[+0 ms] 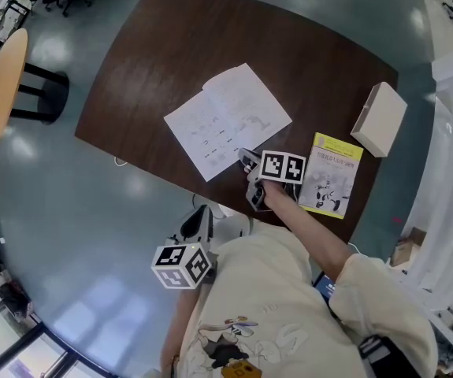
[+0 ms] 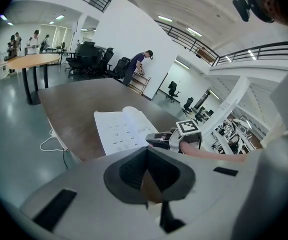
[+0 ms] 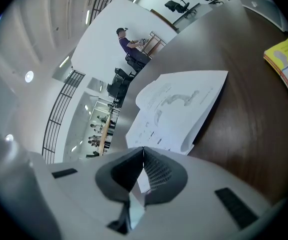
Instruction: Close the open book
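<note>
The open book lies flat with white printed pages up, in the middle of the dark wooden table. My right gripper is shut, with its tips at the book's near right edge. In the right gripper view the book fills the space just beyond the closed jaws, its near edge slightly curled. A sliver of white shows in the slit under the pads, and I cannot tell if a page is caught. My left gripper hangs shut off the table's near edge and holds nothing. From it I see the book and the right gripper.
A yellow booklet lies right of the right gripper and a white box stands at the table's right edge. A round wooden table is far left. A white cable hangs at the near left edge.
</note>
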{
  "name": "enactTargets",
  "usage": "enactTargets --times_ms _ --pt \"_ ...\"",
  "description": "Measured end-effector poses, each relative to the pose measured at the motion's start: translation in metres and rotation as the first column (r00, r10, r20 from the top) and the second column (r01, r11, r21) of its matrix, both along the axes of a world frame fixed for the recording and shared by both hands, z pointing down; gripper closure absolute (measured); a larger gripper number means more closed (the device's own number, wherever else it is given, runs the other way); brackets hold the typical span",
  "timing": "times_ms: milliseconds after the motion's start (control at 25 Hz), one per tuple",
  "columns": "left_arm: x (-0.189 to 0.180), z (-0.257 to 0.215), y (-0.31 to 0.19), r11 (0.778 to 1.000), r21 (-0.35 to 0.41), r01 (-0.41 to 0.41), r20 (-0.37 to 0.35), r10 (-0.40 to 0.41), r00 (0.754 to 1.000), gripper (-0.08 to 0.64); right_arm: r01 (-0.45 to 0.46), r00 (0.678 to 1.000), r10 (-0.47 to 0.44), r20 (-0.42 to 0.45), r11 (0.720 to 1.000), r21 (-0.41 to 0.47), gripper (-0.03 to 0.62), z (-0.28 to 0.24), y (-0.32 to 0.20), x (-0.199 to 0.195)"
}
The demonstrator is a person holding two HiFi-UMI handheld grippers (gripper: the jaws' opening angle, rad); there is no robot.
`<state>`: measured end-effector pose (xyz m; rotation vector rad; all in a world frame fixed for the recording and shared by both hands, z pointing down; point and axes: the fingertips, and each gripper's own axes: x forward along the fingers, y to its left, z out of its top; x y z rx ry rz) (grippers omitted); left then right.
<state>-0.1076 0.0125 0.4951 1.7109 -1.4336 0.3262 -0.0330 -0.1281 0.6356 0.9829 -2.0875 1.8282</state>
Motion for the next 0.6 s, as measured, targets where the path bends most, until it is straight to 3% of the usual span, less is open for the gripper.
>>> enactTargets --times_ms 240,600 --pt "0.002 -0.001 0.001 1.000 0.007 -0.004 -0.016 0.004 1.000 0.554 -0.005 1.000 0.005 -0.010 1.000 0.000 0.584 -0.003 0.010 0.006" --pt "0.017 0.000 -0.001 0.998 0.013 -0.054 -0.037 0.055 0.998 0.554 -0.117 0.993 0.117 -0.025 0.993 -0.015 0.583 0.001 -0.003 0.054"
